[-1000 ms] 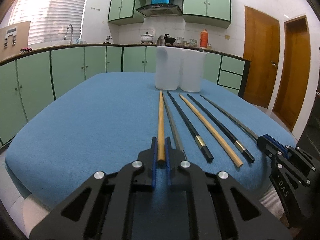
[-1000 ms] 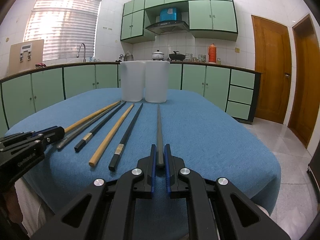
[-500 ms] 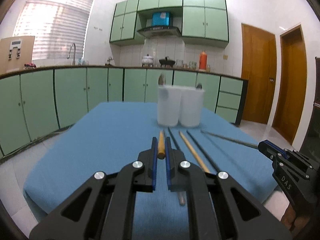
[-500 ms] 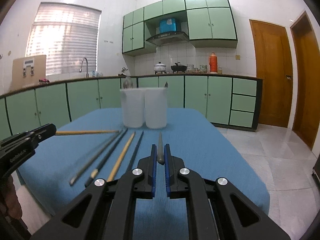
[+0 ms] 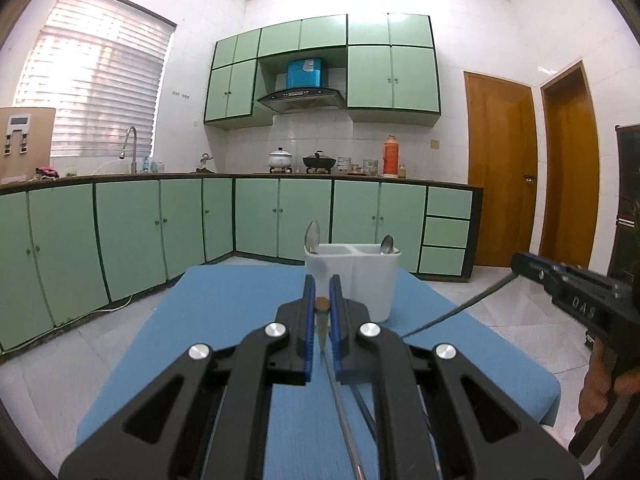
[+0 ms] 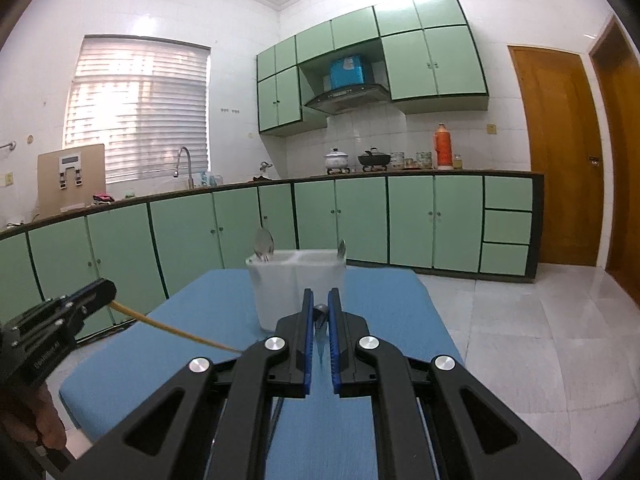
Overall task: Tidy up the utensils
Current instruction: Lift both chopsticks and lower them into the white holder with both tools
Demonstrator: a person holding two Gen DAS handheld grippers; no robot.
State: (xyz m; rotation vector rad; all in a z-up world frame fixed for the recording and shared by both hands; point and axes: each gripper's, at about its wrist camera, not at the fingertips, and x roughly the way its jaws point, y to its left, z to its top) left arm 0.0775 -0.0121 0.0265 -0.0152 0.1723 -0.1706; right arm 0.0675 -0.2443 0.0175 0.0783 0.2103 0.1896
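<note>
My left gripper is shut on a tan wooden chopstick, lifted so I see it end-on; its shaft shows in the right wrist view. My right gripper is shut on a grey metal chopstick, also lifted; its shaft shows in the left wrist view. A white two-compartment utensil holder with a spoon in each side stands at the table's far end, beyond both grippers. Other chopsticks lie on the cloth under the left gripper.
The table wears a blue cloth. Green kitchen cabinets run behind it, with tiled floor around it. Wooden doors stand at the right.
Both grippers rose from the table, each lifting its chopstick, and tilted up. The other chopsticks stayed on the cloth.
</note>
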